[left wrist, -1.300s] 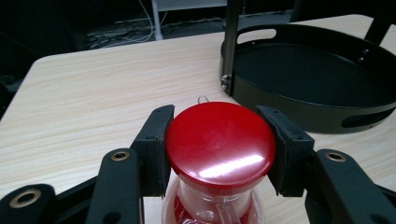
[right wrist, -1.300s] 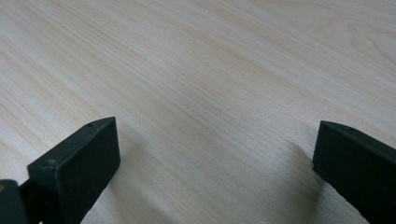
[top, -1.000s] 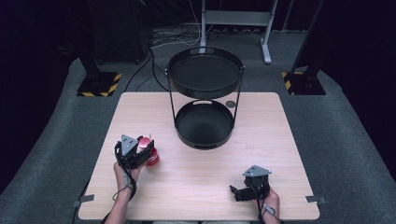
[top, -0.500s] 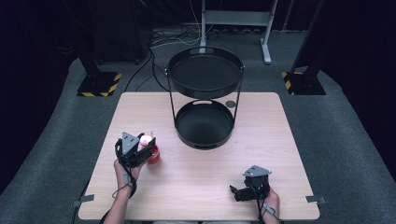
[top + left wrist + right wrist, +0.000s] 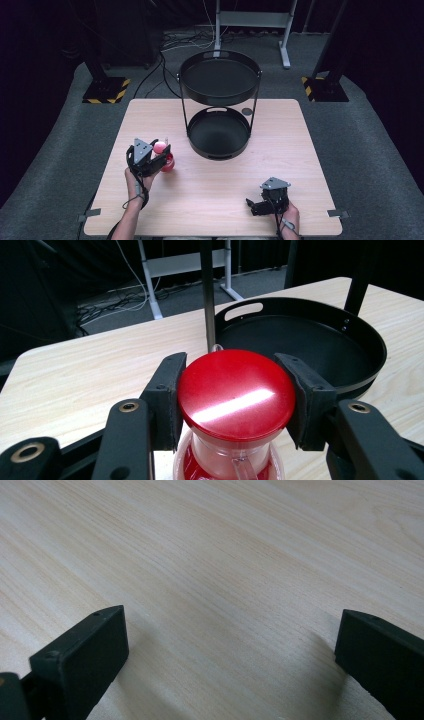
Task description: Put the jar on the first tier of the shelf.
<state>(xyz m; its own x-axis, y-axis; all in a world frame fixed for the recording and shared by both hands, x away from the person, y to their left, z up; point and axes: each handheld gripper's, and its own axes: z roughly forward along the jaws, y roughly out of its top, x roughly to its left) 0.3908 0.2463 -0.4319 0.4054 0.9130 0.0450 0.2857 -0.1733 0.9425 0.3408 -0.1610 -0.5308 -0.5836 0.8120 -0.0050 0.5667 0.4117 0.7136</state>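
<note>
Red-lidded jar [image 5: 236, 395], unlabelled, in left claw [image 5: 235, 400]

A glossy red lid [image 5: 236, 394] tops a clear jar [image 5: 227, 465] tinted red inside, flanked by the matte black jaws of the left claw [image 5: 235, 397]. The surface [image 5: 295, 165] is pale blond wood with fine straight grain. The two-tier tray stand [image 5: 219, 107] is solid black. Yellow-and-black hazard stripes mark a base [image 5: 105, 91] on the grey carpet [image 5: 60, 150].

No readable text, labels, brands, numbers or signs
</note>
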